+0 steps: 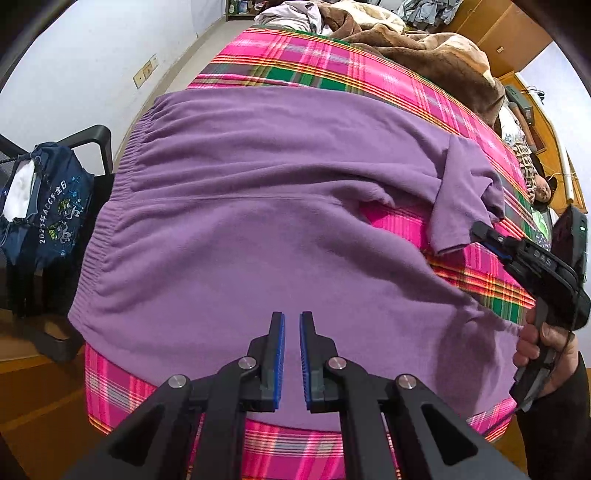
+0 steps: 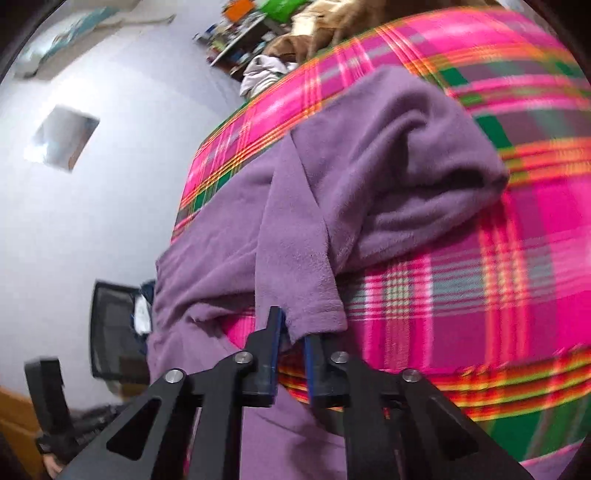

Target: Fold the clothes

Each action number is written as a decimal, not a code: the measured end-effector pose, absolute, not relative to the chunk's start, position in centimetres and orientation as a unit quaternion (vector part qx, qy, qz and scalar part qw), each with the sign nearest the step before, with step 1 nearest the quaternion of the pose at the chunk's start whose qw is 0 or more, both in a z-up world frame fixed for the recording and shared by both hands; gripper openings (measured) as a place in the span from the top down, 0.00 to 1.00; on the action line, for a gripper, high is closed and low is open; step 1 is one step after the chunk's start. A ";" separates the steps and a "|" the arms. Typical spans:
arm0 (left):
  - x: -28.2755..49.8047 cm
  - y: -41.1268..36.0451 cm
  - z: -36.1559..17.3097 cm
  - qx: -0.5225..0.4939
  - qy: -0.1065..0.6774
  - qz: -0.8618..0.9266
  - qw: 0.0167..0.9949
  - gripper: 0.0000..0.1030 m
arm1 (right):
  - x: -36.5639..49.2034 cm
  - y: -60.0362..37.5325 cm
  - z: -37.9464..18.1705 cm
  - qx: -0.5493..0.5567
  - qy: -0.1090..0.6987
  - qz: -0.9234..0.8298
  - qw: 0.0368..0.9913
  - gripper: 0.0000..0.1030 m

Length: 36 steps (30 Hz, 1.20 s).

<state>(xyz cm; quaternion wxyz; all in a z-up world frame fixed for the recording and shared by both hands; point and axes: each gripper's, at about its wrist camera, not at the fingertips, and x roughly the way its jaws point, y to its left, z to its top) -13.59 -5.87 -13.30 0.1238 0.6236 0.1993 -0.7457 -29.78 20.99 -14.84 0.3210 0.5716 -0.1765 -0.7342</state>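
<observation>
Purple fleece trousers [image 1: 258,206] lie spread across a pink plaid bedsheet [image 1: 317,62], their ribbed waistband [image 1: 110,221] towards the left edge. My left gripper [image 1: 291,321] hovers over the near leg, narrowly open, with nothing between its blue pads. At the right, my right gripper [image 1: 480,230] is shut on the cuff of the far leg [image 1: 461,199], which is lifted and doubled back. In the right wrist view, that cuff [image 2: 314,295] hangs into the right gripper [image 2: 292,332] between its fingers, with the bunched leg [image 2: 399,177] behind it.
A brown blanket [image 1: 424,48] and loose clothes [image 1: 291,16] are piled at the bed's far end. A black chair [image 1: 92,140] carrying a navy bag [image 1: 55,206] stands left of the bed. A hand [image 1: 543,343] holds the right gripper's handle. Wooden furniture [image 1: 506,33] lines the right.
</observation>
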 end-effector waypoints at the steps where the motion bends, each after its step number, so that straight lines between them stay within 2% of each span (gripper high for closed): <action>1: -13.9 -5.5 -13.3 0.624 0.199 -0.746 0.124 0.93 | -30.1 21.3 -14.5 0.569 -0.169 -0.737 0.324 0.94; 10: -17.5 -1.0 -13.5 0.629 0.188 -0.748 0.097 0.92 | -35.3 28.9 -10.3 0.535 -0.133 -0.778 0.302 0.96; 13: -18.5 0.3 -13.7 0.631 0.186 -0.747 0.092 0.93 | -36.7 30.8 -10.4 0.542 -0.160 -0.766 0.306 0.92; 14: -18.7 0.7 -13.7 0.632 0.186 -0.746 0.092 0.93 | -36.7 30.8 -10.7 0.546 -0.168 -0.758 0.314 0.83; 15: -18.8 1.0 -13.6 0.632 0.185 -0.747 0.093 0.93 | -36.1 30.0 -11.2 0.549 -0.172 -0.748 0.331 0.66; 16: -18.9 1.3 -13.5 0.632 0.183 -0.747 0.093 0.93 | -35.6 29.1 -11.8 0.554 -0.172 -0.738 0.345 0.57; 17: -18.8 1.4 -13.4 0.632 0.182 -0.747 0.095 0.93 | -35.3 28.0 -12.4 0.559 -0.168 -0.732 0.353 0.53; 25: -16.6 -0.4 -13.3 0.636 0.191 -0.734 0.144 0.93 | -33.0 19.7 -17.4 0.595 -0.134 -0.676 0.414 0.53; 26: -16.4 -0.5 -13.3 0.636 0.193 -0.732 0.149 0.93 | -33.2 19.4 -17.8 0.597 -0.135 -0.674 0.414 0.53; 28: -16.2 -0.7 -13.3 0.635 0.197 -0.731 0.155 0.93 | -33.3 19.2 -18.0 0.599 -0.132 -0.672 0.415 0.71; 29: -16.2 -0.8 -13.4 0.635 0.199 -0.730 0.157 0.92 | -33.3 19.3 -18.0 0.599 -0.127 -0.673 0.414 0.85; 32: -16.5 -0.6 -13.5 0.635 0.203 -0.729 0.157 0.93 | -33.7 20.3 -17.6 0.597 -0.119 -0.679 0.410 0.94; 36: -17.4 0.2 -13.7 0.636 0.202 -0.730 0.146 0.93 | -35.0 23.0 -16.1 0.582 -0.120 -0.696 0.403 0.95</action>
